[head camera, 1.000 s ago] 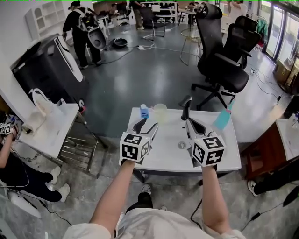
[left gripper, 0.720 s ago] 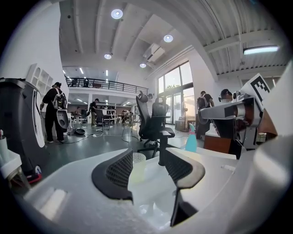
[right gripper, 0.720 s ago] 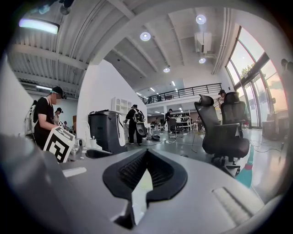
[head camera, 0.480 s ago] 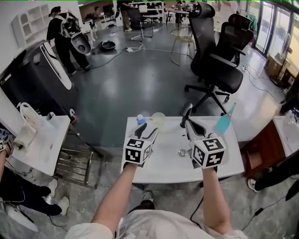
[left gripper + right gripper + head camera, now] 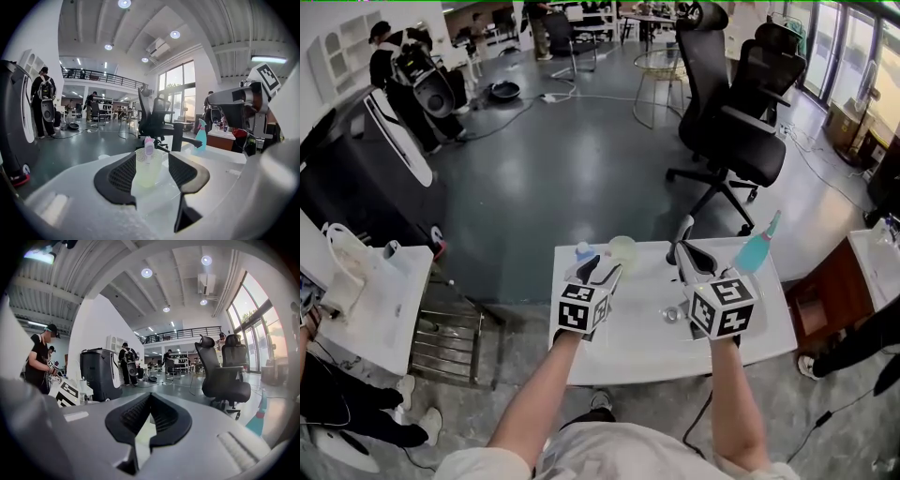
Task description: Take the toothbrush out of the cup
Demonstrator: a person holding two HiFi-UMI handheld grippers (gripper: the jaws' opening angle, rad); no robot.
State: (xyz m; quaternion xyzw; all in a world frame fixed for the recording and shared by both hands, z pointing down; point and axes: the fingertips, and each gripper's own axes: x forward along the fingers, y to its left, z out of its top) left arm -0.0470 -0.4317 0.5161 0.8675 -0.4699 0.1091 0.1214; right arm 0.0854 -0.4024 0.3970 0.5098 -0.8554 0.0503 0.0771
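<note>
A pale yellow-green cup (image 5: 622, 251) stands near the far edge of a white table (image 5: 628, 330). In the left gripper view the cup (image 5: 147, 169) holds a toothbrush whose lilac head (image 5: 149, 146) sticks up above the rim. My left gripper (image 5: 598, 270) is open just short of the cup. Seen along its jaws, the left gripper (image 5: 151, 157) frames the cup without touching it. My right gripper (image 5: 686, 246) hovers over the table to the right of the cup. In its own view the right gripper (image 5: 150, 397) is shut on nothing.
A blue spray bottle (image 5: 756, 249) stands at the table's far right corner. A small blue-capped bottle (image 5: 584, 251) sits left of the cup, and a small round metal piece (image 5: 671, 315) lies mid-table. Black office chairs (image 5: 741, 112) stand beyond; another white table (image 5: 356, 300) is at left.
The head view has shifted, so the table sits a little lower in the picture. Both grippers keep about the same places relative to the cup. Nothing was taken hold of.
</note>
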